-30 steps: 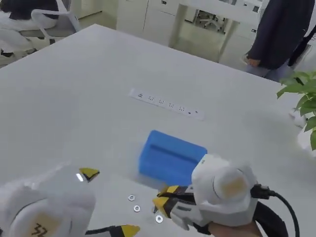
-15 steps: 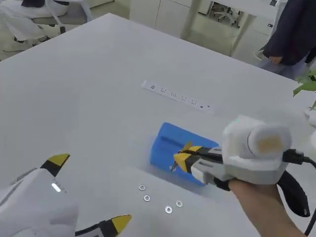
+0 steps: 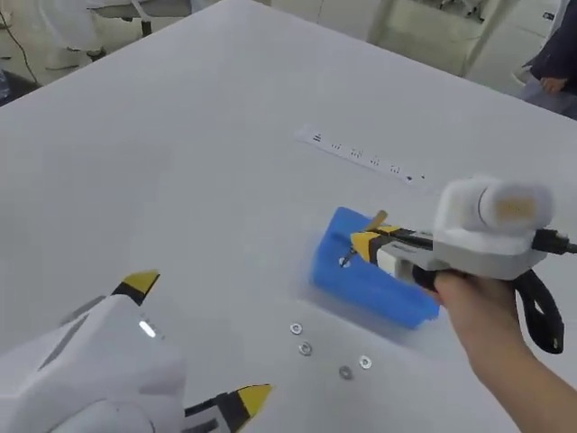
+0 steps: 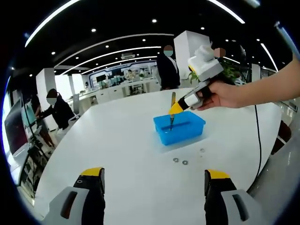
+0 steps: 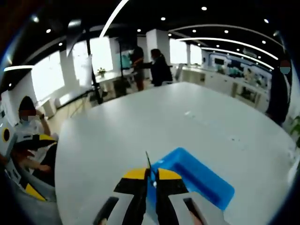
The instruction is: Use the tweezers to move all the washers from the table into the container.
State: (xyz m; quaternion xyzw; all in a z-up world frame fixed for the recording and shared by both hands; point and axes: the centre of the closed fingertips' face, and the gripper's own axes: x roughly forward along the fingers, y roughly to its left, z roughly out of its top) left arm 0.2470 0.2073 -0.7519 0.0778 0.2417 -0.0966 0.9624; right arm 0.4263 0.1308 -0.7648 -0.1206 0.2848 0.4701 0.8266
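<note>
Right hand-held gripper (image 3: 365,244), clamping tweezers (image 3: 348,257), is now over the container (image 3: 361,287), left hand-held gripper (image 3: 196,341) gaping wide; a high release could bounce its catch among the washers (image 3: 305,348).

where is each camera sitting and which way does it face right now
Head view: on the headset, looking down at the table; the left gripper, right gripper and a hand show.
Left gripper view: on the left gripper, facing across the table at the container; its open fingers show.
Right gripper view: on the right gripper, over the container; its fingers clamp the tweezers.
Shared: all three see the container.
</note>
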